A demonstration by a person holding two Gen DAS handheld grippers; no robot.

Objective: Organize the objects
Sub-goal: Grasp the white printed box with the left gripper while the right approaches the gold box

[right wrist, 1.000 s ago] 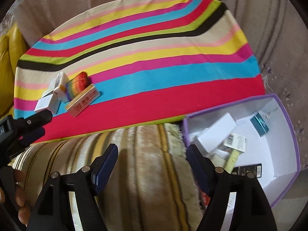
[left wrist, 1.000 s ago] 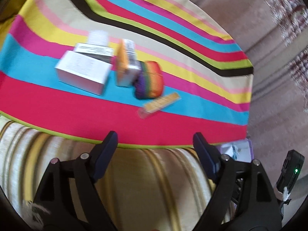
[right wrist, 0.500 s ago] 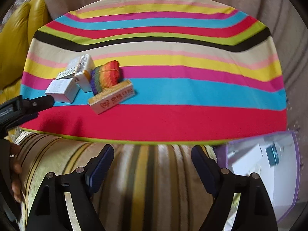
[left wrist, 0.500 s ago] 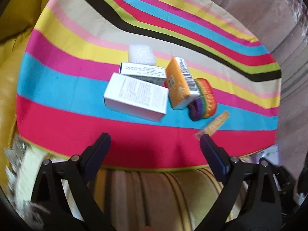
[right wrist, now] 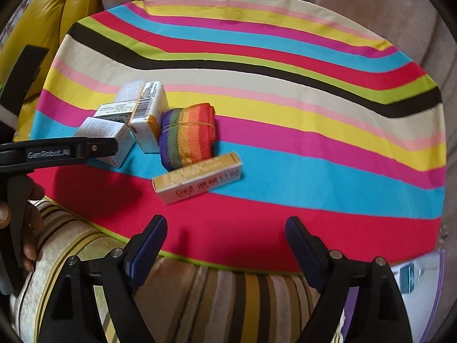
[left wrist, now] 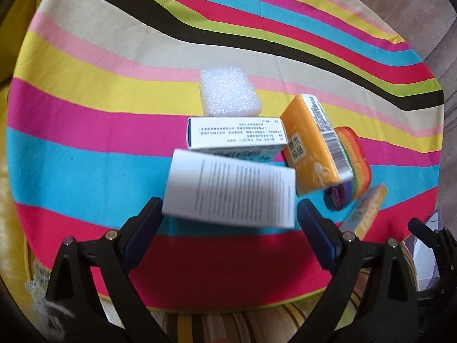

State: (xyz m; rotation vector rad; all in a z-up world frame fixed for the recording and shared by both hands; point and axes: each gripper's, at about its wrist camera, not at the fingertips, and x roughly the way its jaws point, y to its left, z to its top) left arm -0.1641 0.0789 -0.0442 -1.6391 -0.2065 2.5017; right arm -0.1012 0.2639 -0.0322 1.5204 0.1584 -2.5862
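Step in hand: reach for a pick; the left gripper [left wrist: 228,220] comes down over the white box [left wrist: 231,188] at the near end of the pile, on the striped cloth [left wrist: 85,131].
Left gripper: jaws have just been opening and stand wide, one on each side of the white box; pads clear of it, nothing held.
Right gripper: right gripper [right wrist: 225,245] also wide after just opening, empty, over the red stripe at the near edge of the cloth; the long yellow box [right wrist: 197,177] lies just beyond it.
Pile, taken from the white box: a second white box with a blue end [left wrist: 234,135] touches its far side; a foam block [left wrist: 228,91] sits behind that; an orange box [left wrist: 314,148] leans at its right; a rainbow cloth bundle [left wrist: 351,168] lies beyond the orange box, and the long yellow box to the bundle's near right.
Destination, as a guess: the purple-edged bin [right wrist: 420,274] off the cloth's right corner, well away from the white box.
Next move calls for: lower the left jaws squarely along the white box's short sides, close without nudging its neighbours, then lift.
Hard to make out: print on the boxes is blurred; the bin is cut off by the frame edge, with only one teal item inside showing; whether the white box rests on the second one or only beside it, I cannot tell.
Person: fingers [right wrist: 28,228] show at the left gripper's handle in the right wrist view.
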